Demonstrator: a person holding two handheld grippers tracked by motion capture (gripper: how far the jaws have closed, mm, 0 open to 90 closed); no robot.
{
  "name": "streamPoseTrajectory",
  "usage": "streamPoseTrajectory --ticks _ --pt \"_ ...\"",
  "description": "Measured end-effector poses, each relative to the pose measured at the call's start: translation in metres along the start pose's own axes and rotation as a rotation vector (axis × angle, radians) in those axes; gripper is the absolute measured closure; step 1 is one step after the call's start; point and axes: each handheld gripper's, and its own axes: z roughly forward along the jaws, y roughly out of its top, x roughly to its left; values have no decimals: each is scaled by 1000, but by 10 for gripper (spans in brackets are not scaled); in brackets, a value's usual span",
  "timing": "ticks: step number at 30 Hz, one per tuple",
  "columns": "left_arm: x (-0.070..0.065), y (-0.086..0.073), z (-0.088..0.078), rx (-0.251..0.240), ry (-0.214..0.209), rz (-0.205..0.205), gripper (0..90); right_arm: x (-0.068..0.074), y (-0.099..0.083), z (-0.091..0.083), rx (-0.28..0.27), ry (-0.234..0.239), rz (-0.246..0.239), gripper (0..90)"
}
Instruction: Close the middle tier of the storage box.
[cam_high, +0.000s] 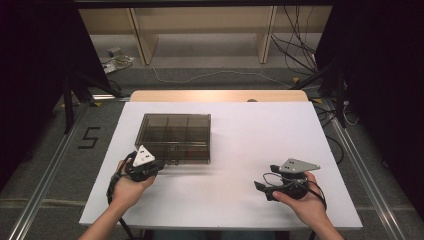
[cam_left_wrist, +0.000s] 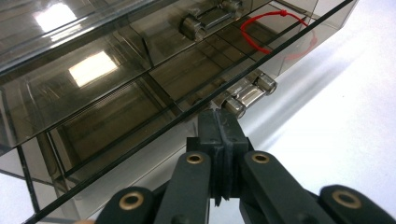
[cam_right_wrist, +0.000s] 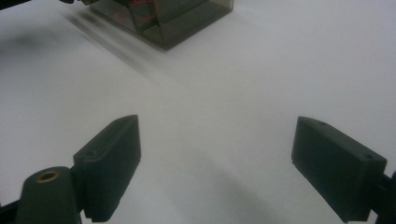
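Against the left claw (cam_left_wrist: 222, 128) — clenched — sits the smoky box (cam_left_wrist: 116, 79); right claw (cam_right_wrist: 217, 172) released, well apart.

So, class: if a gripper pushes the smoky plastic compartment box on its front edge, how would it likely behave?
The box looks rigid: straight clear walls and dividers. It is probably light, with little inside, so it may slide on the smooth white table rather than tip, being low and wide. Its glossy plastic looks slippery.
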Motion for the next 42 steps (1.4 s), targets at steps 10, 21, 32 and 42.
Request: streamPoseTrajectory --ticks 10,21,32,42 --pt "2 3 4 -3 -4 -11 899 -1 0 0 1 0 4 165" --pt "4 5 7 5 0 -8 899 -1 0 -1 -2 -1 5 164" --pt "7 6 12 14 4 -10 899 -1 0 0 0 -1 10 164" --pt "8 6 12 19 7 -14 899 -1 0 0 0 -2 10 164"
